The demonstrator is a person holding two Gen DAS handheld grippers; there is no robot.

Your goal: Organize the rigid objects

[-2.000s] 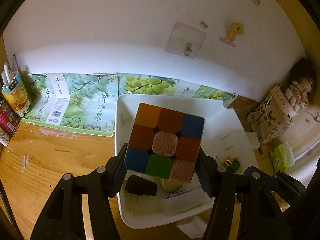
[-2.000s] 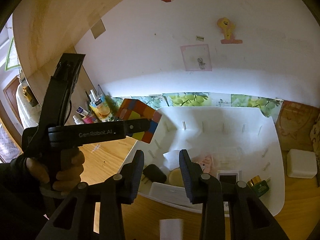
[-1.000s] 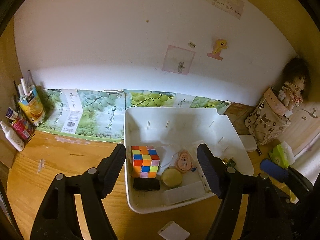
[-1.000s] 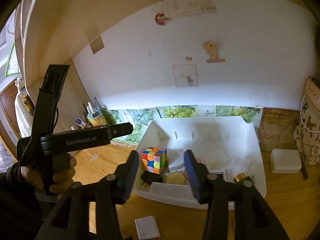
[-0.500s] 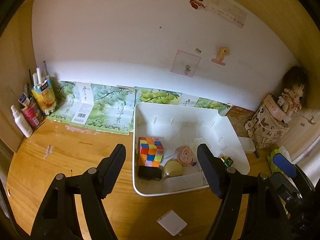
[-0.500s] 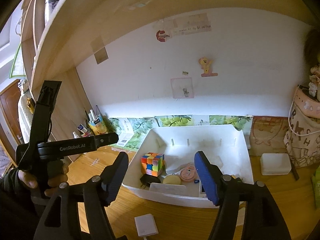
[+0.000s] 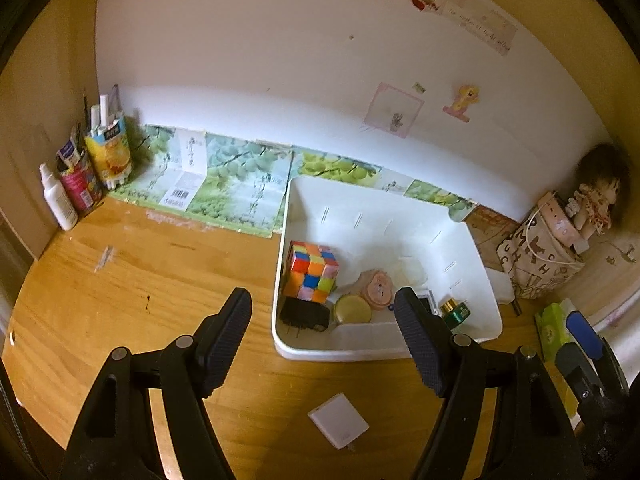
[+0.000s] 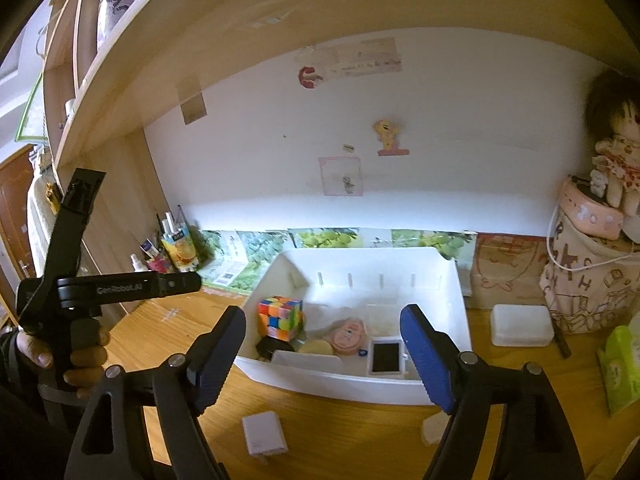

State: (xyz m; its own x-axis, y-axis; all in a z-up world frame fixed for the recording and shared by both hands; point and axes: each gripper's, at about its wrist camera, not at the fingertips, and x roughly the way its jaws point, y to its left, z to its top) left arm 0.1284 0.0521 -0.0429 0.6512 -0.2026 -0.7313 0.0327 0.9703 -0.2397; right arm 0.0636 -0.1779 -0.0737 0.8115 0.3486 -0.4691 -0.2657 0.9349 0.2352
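Left wrist view: the left hand-held gripper [image 7: 323,332] hangs over the wooden counter [image 7: 120,280] with its jaws apart and nothing between them. Past its fingertips, at about 1 o'clock, sits a white bin [image 7: 384,350]. A colourful puzzle cube [image 7: 312,272] stands in the bin's near left corner, touching a black charger [image 7: 304,314] that lies just in front of it. Beside the charger at 3 o'clock lie a round gold lid [image 7: 352,310] and a pink round case [image 7: 378,288]; a small green jar [image 7: 456,312] sits further right. A white square adapter [image 7: 338,420] lies on the counter outside the bin, at 6 o'clock from it. At 10 o'clock, bottles and a juice carton [image 7: 110,152] stand in the corner. At the right edge, the blue pad of the other tool shows.

Right wrist view: the right hand-held gripper [image 8: 324,356] has blue-padded jaws that are opening, with nothing between them. The bin [image 8: 360,386] lies straight ahead, the cube [image 8: 280,316] at its left end, the pink case [image 8: 348,336] in the middle and a small white box with a dark face [image 8: 386,358] to the right. The adapter [image 8: 264,434] lies on the counter [image 8: 340,432] at 6 o'clock. At 9 o'clock a hand [image 8: 76,360] grips the left tool's handle. A white soap-like box [image 8: 520,326] rests at 3 o'clock from the bin.
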